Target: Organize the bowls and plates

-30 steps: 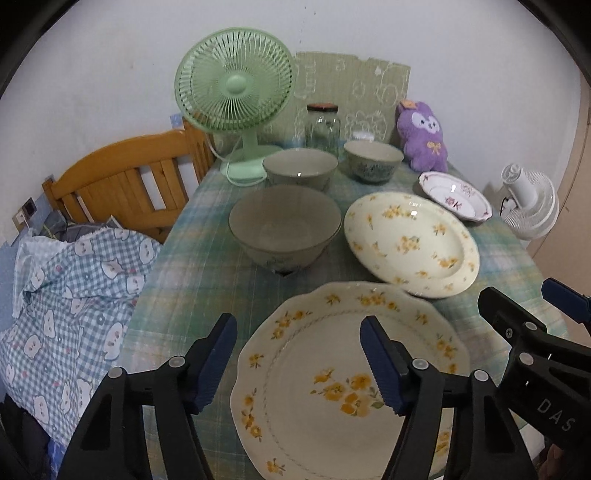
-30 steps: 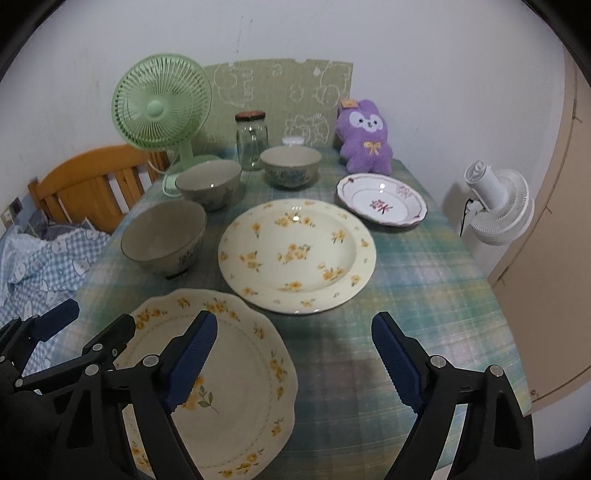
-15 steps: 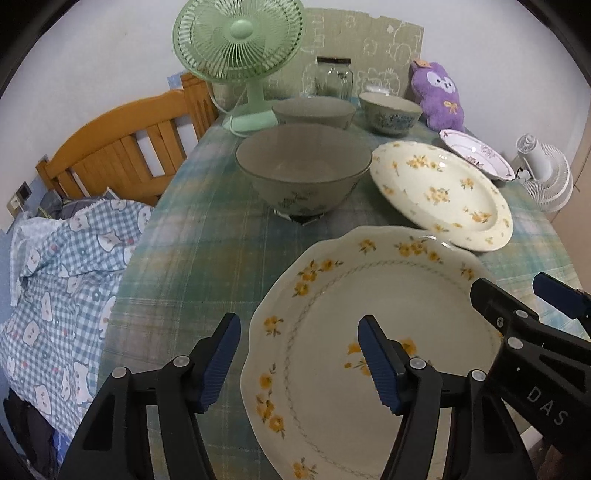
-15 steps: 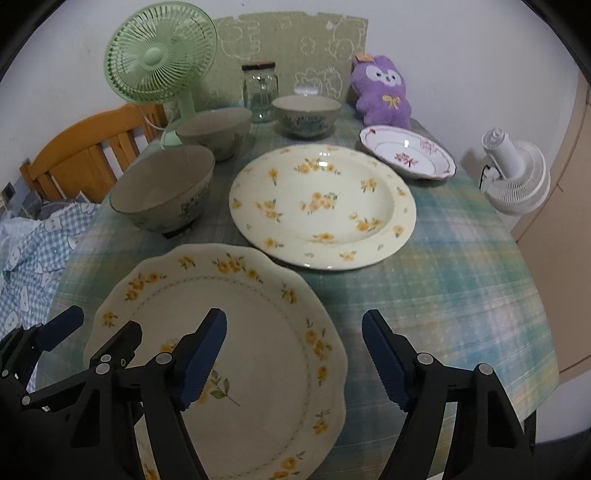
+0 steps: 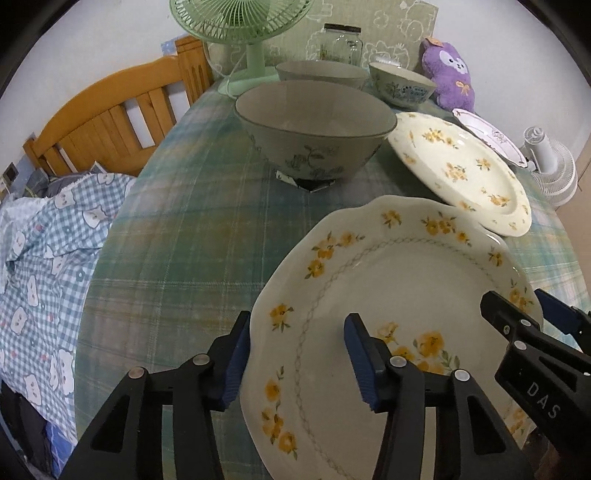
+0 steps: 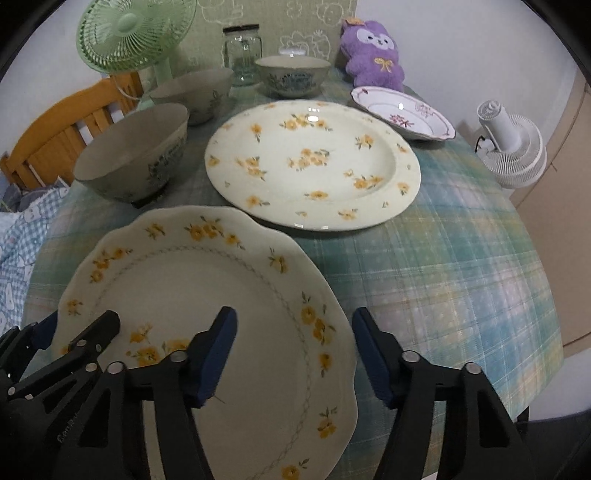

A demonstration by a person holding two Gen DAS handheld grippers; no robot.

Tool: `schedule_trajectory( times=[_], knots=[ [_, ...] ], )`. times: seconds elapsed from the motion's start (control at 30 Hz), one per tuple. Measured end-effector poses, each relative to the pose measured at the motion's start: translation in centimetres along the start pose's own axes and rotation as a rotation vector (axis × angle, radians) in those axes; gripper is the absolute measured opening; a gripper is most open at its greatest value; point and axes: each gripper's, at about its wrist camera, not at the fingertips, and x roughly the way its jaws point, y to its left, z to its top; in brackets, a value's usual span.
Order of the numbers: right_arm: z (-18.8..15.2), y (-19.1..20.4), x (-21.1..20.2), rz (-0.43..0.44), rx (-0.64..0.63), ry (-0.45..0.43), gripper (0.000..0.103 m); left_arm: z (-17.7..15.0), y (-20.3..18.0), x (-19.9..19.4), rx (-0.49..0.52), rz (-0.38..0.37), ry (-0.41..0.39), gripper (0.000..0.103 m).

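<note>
A scalloped cream plate (image 5: 388, 288) (image 6: 184, 288) with yellow flowers lies at the table's near edge. My left gripper (image 5: 299, 354) straddles its left rim, one finger outside and one over the plate; the jaws are closing and the pads do not press. My right gripper (image 6: 295, 343) straddles the right rim the same way, also closing. Behind lie a round flowered plate (image 6: 314, 166), a small pink-patterned plate (image 6: 402, 110), a large grey-green bowl (image 5: 314, 125) (image 6: 133, 155), a second bowl (image 6: 192, 92) and a blue-patterned bowl (image 6: 291, 74).
A green fan (image 5: 240, 22), a glass jar (image 6: 242, 51) and a purple plush toy (image 6: 373, 55) stand at the back of the checked tablecloth (image 6: 443, 258). A wooden frame (image 5: 110, 122) and checked bedding (image 5: 44, 258) are left; a white fan (image 6: 513, 147) is right.
Both grippers have sunk toward the scalloped plate and tilted further down. Their jaws have narrowed and now straddle the plate's left and right rims.
</note>
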Motion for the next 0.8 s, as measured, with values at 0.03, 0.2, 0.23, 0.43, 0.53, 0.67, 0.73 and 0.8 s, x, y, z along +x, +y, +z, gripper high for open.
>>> schedule_trajectory(
  times=[0.03, 0.2, 0.23, 0.43, 0.53, 0.67, 0.73, 0.8],
  knots=[
    [0.0, 0.0, 0.1, -0.003, 0.000, 0.004, 0.065, 0.1, 0.1, 0.0, -0.002, -0.002, -0.001, 0.051],
    [-0.1, 0.0, 1.0, -0.008, -0.002, 0.042, 0.064, 0.1, -0.2, 0.0, 0.011, 0.007, 0.002, 0.052],
    [0.0, 0.0, 1.1, -0.010, 0.003, 0.047, 0.063, 0.1, -0.2, 0.0, 0.016, 0.006, 0.004, 0.052],
    [0.1, -0.1, 1.2, -0.023, 0.021, 0.061, 0.060, 0.2, -0.4, 0.1, 0.030, 0.013, 0.012, 0.052],
    [0.2, -0.2, 1.1, -0.020, 0.018, 0.066, 0.058, 0.1, -0.5, 0.0, 0.023, 0.022, 0.018, 0.052],
    [0.1, -0.4, 1.0, -0.010, 0.005, 0.075, 0.058, 0.0, -0.7, -0.2, 0.007, 0.034, 0.030, 0.052],
    [0.1, -0.6, 0.9, -0.002, -0.001, 0.083, 0.058, -0.2, -0.9, -0.4, 0.006, 0.044, 0.034, 0.052],
    [0.1, -0.8, 0.6, 0.005, -0.007, 0.083, 0.058, -0.3, -1.2, -0.7, 0.002, 0.052, 0.033, 0.051]
  ],
)
